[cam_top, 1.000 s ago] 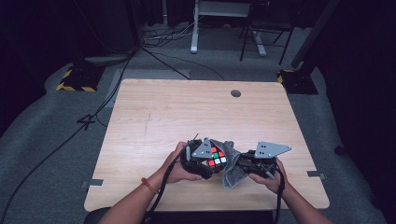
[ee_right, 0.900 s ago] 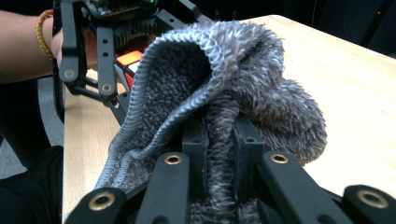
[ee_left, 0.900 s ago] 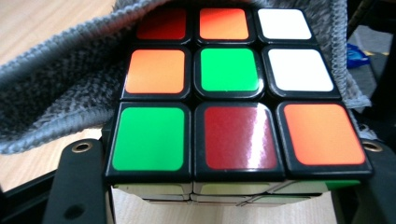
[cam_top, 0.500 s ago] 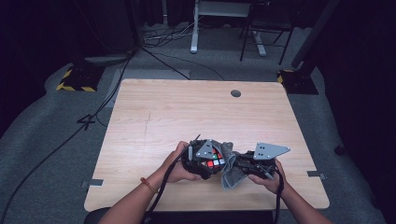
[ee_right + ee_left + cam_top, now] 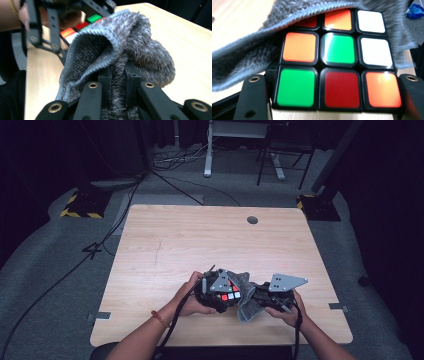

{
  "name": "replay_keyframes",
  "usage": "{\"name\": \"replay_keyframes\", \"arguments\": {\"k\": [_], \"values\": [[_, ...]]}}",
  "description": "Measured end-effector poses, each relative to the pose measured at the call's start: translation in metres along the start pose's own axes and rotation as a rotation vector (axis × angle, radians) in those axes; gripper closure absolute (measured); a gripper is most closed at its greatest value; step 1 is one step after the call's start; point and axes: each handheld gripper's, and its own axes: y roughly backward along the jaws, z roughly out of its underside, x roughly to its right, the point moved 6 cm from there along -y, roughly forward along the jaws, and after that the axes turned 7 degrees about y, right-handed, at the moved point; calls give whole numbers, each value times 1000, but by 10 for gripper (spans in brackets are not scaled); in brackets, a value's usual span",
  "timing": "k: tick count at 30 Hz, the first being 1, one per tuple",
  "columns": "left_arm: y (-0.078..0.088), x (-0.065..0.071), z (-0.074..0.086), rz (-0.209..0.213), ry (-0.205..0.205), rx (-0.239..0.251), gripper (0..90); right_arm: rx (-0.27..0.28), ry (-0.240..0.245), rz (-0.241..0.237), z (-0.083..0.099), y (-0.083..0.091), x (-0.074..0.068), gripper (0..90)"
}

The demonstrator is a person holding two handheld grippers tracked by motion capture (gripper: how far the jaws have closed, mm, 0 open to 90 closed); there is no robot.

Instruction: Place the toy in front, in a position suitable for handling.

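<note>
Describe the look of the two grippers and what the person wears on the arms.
Both grippers are black. The left gripper and the right gripper each carry a grey three-cornered plate on top and trail a black cable. The right gripper's fingers are flat black bars with brass-coloured rivets. The forearms are bare; the left wrist wears a red-orange band.

Puzzle cube (image 5: 337, 60): black frame with orange, green, red and white squares. Cloth (image 5: 140, 47): mottled grey, fuzzy knit. Table (image 5: 200, 245): pale wood grain.
</note>
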Motion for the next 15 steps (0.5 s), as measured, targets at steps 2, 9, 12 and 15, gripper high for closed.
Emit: {"name": "replay_keyframes", "arguments": {"k": [2, 9, 12, 15], "values": [[-3, 1, 2, -3, -6, -24, 328, 19, 12, -2, -4, 1, -2, 795], [-5, 0, 3, 0, -3, -38, 331, 45, 9, -14, -10, 1, -4, 795], [-6, -2, 4, -9, -4, -42, 334, 16, 37, 4, -10, -1, -3, 795], [-2, -2, 1, -8, -1, -12, 335, -50, 51, 28, -2, -4, 2, 794]]}}
